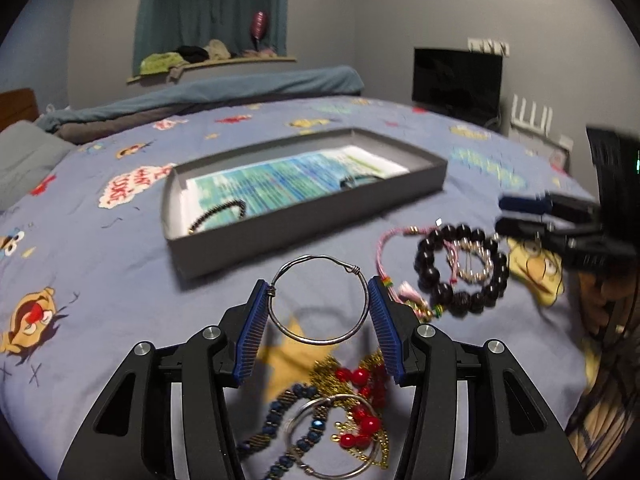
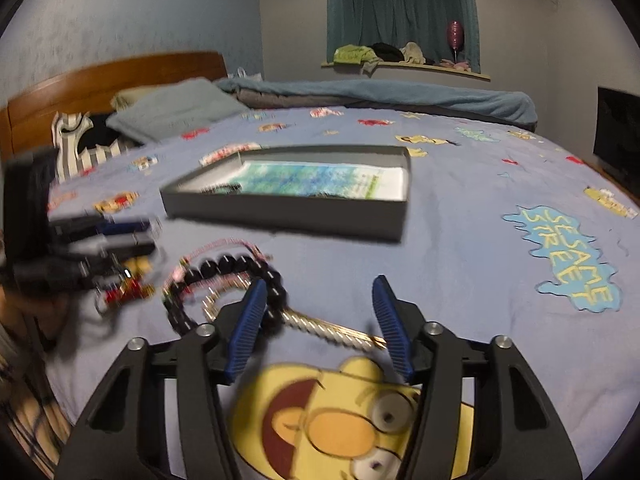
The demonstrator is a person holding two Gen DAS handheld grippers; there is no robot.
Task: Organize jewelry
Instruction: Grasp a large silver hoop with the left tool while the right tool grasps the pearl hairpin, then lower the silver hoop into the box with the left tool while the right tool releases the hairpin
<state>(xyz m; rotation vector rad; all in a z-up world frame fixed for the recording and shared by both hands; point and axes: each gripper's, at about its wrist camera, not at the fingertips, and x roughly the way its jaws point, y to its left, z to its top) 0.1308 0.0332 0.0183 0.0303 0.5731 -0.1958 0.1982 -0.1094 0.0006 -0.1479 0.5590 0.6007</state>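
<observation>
Wire hoop (image 1: pixel 319 300) sits clamped between left gripper (image 1: pixel 319 312) pads.

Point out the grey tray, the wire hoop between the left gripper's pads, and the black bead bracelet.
grey tray (image 1: pixel 304 222): left wrist view, on its near outer wall.
wire hoop (image 1: pixel 366 304): left wrist view, on the right side of the ring.
black bead bracelet (image 1: pixel 424 258): left wrist view, on a bead at its left side.

The left gripper (image 1: pixel 319 300) points toward 12 o'clock and angles downward, its blue pads pressing both sides of a wire hoop. The right gripper (image 2: pixel 320 312) angles down likewise, jaws partly apart, with a twisted bangle lying across the gap between them.
</observation>
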